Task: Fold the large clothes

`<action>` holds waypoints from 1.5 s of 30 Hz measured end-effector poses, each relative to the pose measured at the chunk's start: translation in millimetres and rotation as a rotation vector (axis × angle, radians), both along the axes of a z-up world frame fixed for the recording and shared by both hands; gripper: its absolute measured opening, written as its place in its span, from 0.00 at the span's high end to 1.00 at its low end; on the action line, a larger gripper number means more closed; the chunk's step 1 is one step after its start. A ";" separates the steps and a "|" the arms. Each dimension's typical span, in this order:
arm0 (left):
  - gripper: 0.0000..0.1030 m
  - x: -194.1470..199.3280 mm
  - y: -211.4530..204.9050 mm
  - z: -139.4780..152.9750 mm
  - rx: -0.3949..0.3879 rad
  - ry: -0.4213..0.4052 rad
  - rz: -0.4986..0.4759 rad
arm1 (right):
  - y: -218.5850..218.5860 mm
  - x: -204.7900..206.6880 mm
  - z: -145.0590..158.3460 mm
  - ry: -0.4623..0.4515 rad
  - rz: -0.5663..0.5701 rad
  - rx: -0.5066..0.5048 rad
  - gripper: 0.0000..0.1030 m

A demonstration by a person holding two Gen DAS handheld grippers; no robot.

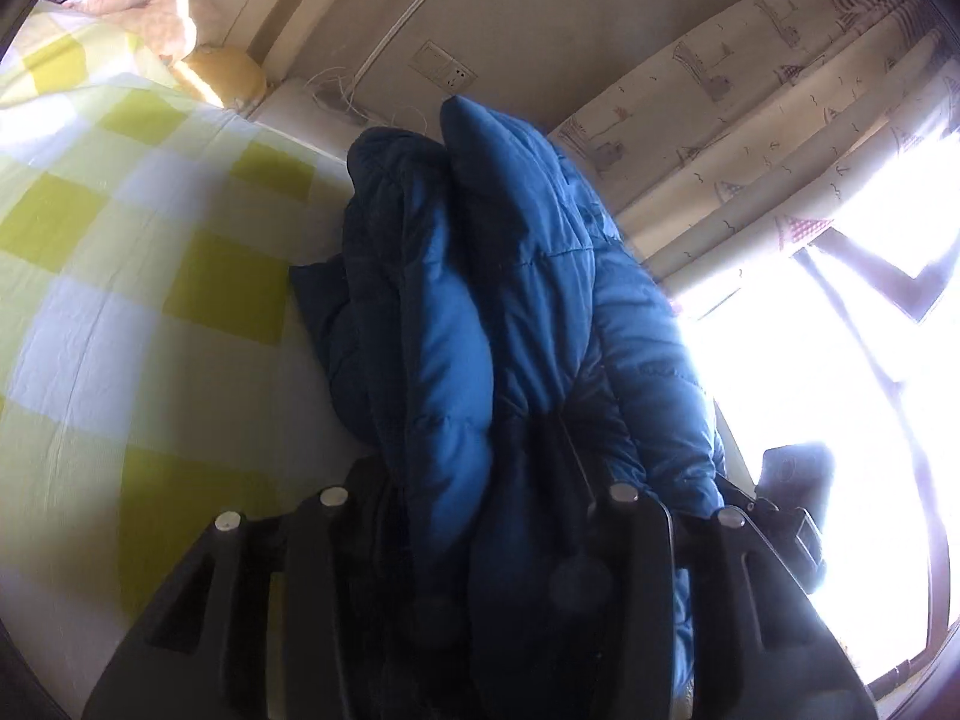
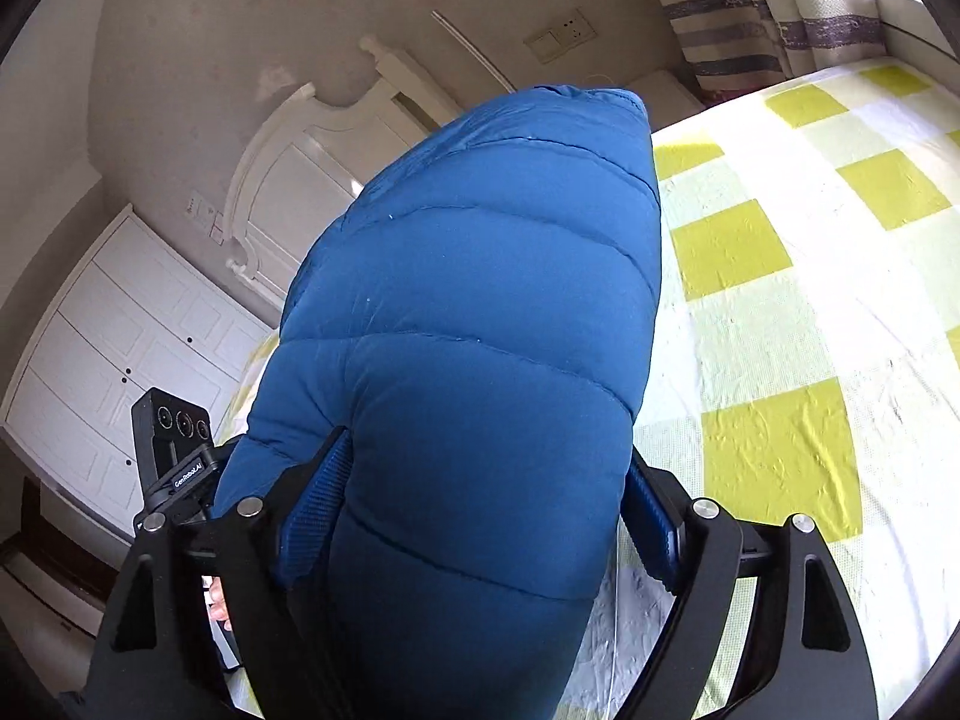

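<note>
Both grippers clamped on the jacket [image 2: 480, 324], blue, quilted, puffy. Right gripper [image 2: 480, 516]: wide jaws, ribbed blue pads [image 2: 315, 504] pressing a fat fold from both sides. Left gripper [image 1: 498, 516]: jaws narrower, bunched folds pinched between them, fingertips buried in fabric.

Jacket fills the centre of both views, lifted off the bed [image 2: 798, 312], blocking most of what's ahead.

Left view: other gripper's camera block [image 1: 792, 474] at 4 o'clock of the jacket, pillows [image 1: 150, 6] at 10, wall socket [image 1: 441, 69] at 12, patterned curtain [image 1: 750, 114] at 2, blown-out window [image 1: 840, 390] at 3.

Right view: white headboard [image 2: 312, 162] at 10, white cabinet [image 2: 126, 354] at 9, other gripper's camera [image 2: 174, 426] at 8, fingertip [image 2: 219, 600] low left.

Bed: yellow-and-white check sheet, wrinkled. Walls beige.
</note>
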State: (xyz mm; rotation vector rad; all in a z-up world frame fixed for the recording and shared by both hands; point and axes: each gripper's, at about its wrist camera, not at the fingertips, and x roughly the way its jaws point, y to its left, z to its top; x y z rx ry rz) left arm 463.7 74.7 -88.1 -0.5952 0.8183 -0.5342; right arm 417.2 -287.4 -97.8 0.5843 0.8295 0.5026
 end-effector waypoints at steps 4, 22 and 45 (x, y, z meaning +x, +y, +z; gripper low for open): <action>0.57 -2.5 9.1 18.1 0.106 0.013 -0.009 | 8.8 -13.6 41.6 -0.057 -0.063 -0.223 0.16; 0.16 127.9 -114.6 75.6 0.789 -0.239 -0.125 | 246.1 -79.2 34.8 -0.483 0.295 -0.911 0.39; 0.02 136.7 -90.9 29.0 0.775 -0.222 -0.026 | 107.1 -86.2 26.6 -0.275 -0.070 -0.786 0.39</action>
